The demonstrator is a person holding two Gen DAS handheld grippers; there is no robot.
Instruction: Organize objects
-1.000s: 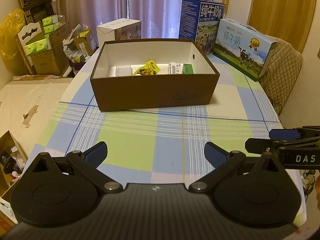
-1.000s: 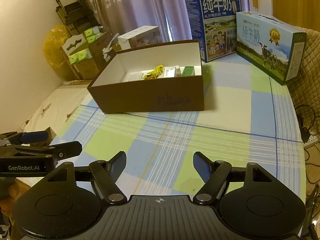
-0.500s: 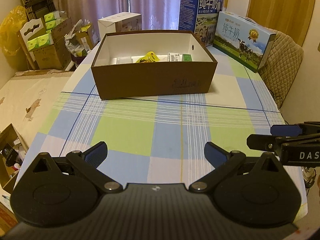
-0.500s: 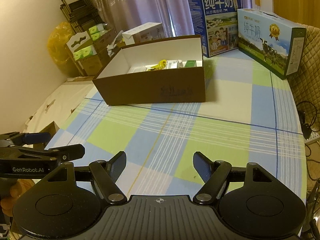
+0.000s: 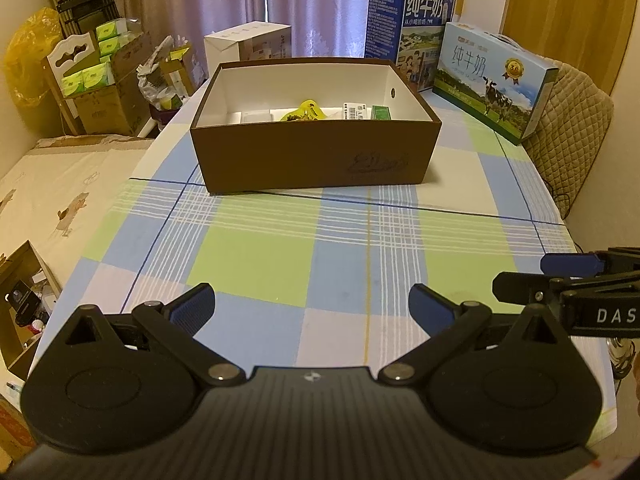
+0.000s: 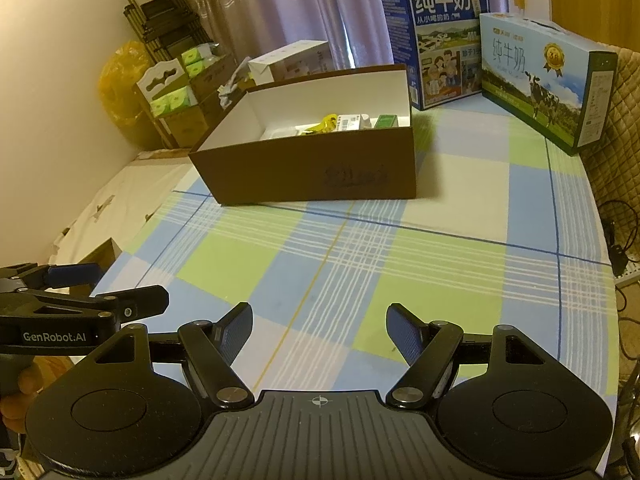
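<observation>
An open brown cardboard box point(image 5: 316, 156) point(image 6: 308, 168) stands on the far half of the checked tablecloth point(image 5: 256, 256). Inside it lie a yellow packet point(image 5: 305, 111), a white item with a barcode label point(image 5: 354, 111) and a small green box point(image 5: 381, 112). My left gripper point(image 5: 312, 306) is open and empty, low over the near part of the table. My right gripper point(image 6: 320, 326) is open and empty too, beside it on the right; it shows at the right edge of the left wrist view point(image 5: 568, 280).
Two milk cartons stand at the back right: a blue one point(image 5: 408, 32) and a white-green one point(image 5: 496, 80). A white box point(image 5: 248, 44) is behind the brown box. Cardboard boxes with green packets point(image 5: 100, 80) stand on the floor at left. A quilted chair back point(image 5: 572, 128) is at right.
Both grippers have drawn back from the brown box towards the near edge of the table, so the box looks smaller. Both stay open and empty.
</observation>
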